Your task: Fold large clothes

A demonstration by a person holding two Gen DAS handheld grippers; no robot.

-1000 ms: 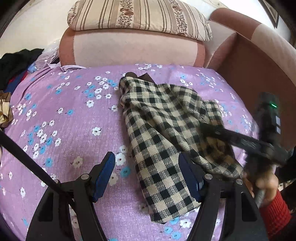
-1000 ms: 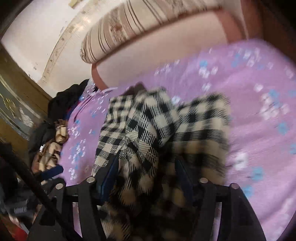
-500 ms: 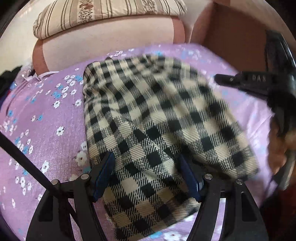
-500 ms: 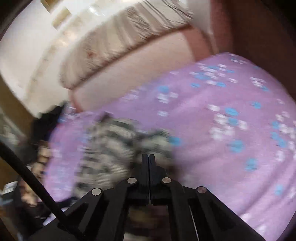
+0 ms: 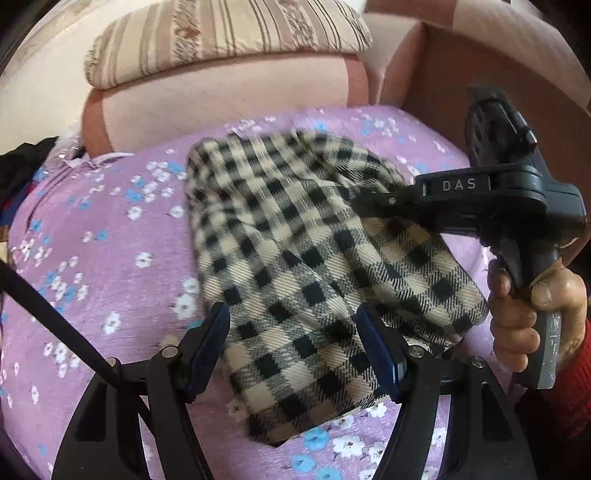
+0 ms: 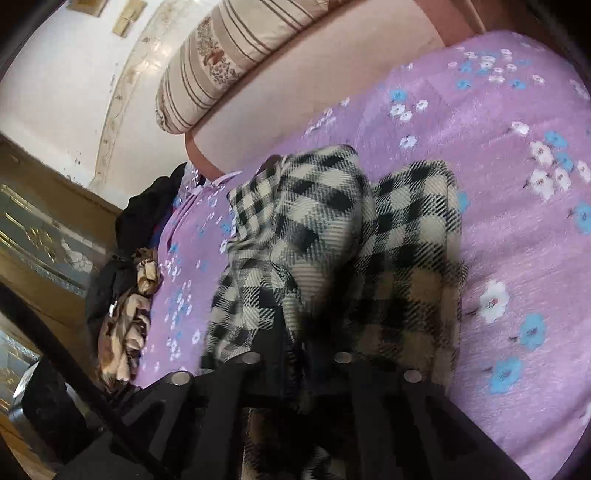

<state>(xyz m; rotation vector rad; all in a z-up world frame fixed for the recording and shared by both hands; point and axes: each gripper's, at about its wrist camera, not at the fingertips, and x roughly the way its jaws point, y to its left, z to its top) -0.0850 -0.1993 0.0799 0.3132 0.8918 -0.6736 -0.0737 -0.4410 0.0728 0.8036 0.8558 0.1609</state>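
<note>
A black and cream checked garment [image 5: 306, 266] lies folded into a long bundle on the purple flowered bedspread [image 5: 110, 258]. My left gripper [image 5: 295, 343] is open, its blue pads on either side of the bundle's near end. My right gripper [image 5: 364, 203], seen from the side, is shut on a fold of the checked garment and lifts it above the bundle. In the right wrist view the checked garment [image 6: 332, 236] drapes over the closed right gripper [image 6: 299, 354] and hides its tips.
A striped pillow [image 5: 229, 33] rests on a pink bolster [image 5: 221, 107] at the head of the bed. A brown headboard panel [image 5: 480, 74] stands at the right. A pile of dark and tan clothes [image 6: 125, 295] lies on the bed's left side.
My right gripper closed on the checked garment and lifted a fold of it over the bundle. My left gripper stayed open around the near end.
</note>
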